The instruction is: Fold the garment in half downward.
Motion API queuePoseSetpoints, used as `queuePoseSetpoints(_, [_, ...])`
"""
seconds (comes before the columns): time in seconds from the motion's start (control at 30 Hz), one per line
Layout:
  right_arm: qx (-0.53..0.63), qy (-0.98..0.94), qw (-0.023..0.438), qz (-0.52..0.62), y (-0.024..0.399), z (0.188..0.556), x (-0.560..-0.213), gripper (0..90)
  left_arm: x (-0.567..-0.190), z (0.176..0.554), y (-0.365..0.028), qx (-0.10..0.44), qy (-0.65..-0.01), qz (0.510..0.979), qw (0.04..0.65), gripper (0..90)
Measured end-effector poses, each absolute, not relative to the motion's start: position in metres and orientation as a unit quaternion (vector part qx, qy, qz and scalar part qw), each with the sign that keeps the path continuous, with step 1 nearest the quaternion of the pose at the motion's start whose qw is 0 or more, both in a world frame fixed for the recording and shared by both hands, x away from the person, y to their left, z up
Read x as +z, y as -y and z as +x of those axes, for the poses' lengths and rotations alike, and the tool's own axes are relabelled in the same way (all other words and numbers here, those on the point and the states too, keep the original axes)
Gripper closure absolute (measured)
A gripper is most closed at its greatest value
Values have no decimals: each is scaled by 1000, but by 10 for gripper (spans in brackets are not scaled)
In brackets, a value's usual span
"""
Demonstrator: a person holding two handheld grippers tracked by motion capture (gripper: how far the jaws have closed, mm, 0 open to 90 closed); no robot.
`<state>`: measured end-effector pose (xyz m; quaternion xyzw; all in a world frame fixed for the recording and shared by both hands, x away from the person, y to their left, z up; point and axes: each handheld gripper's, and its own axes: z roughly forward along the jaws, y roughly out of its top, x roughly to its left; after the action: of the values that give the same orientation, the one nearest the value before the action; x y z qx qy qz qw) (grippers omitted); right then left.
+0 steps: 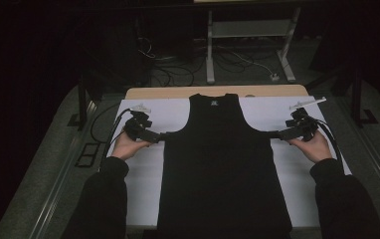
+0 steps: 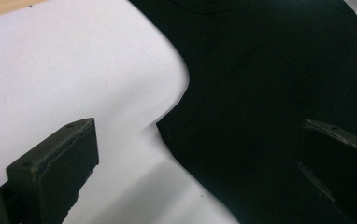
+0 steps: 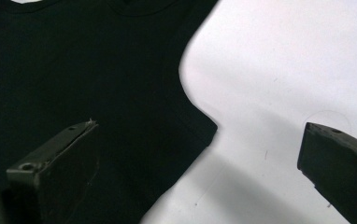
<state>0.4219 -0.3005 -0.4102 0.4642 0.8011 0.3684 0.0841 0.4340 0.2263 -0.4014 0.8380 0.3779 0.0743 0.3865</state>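
While the black tank top [image 1: 223, 164] lay flat and face up on the white-covered surface [image 1: 138, 179], its long axis ran straight away from the person, neckline at the far end and hem at the near edge, so each side seam faced one hand. The left hand-held gripper [image 1: 161, 135] sat at the garment's left underarm corner and the right hand-held gripper [image 1: 273, 134] at the matching right corner, both pointing inward across the surface toward the cloth. Neither was nearer than the other; the pair stood level with each other, one at each armhole.

From the left gripper view, the tank top [image 2: 270, 102] lay ahead and to the right, its underarm corner sitting between the two jaws, which stood wide apart with nothing clamped. One jaw hung over the white surface [image 2: 74, 70], the other over black fabric. The right gripper view mirrored this: the tank top [image 3: 97, 70] lay ahead and to the left, its corner in the open gap, jaws spread and empty, the surface [image 3: 284, 70] to the right.

Judging by that, the coming move turned on each gripper closing straight inward on its own corner; the cloth edge already lay in line between the jaws, though whether the lower jaws touched the fabric could not be told.
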Motion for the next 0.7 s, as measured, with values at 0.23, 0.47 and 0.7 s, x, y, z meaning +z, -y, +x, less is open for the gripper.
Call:
queuePoseSetpoints(0.23, [365,-804,79,464,298,425,-418,0,-410,440,-226,70,-385,835,387,0])
queuePoseSetpoints(0.47, [361,-804,73,467,297,428,-425,0,-421,446,-225,62,-396,829,390,0])
queuePoseSetpoints(0.7, [356,-808,67,465,291,430,-431,0,-429,451,-223,55,-397,830,389,0])
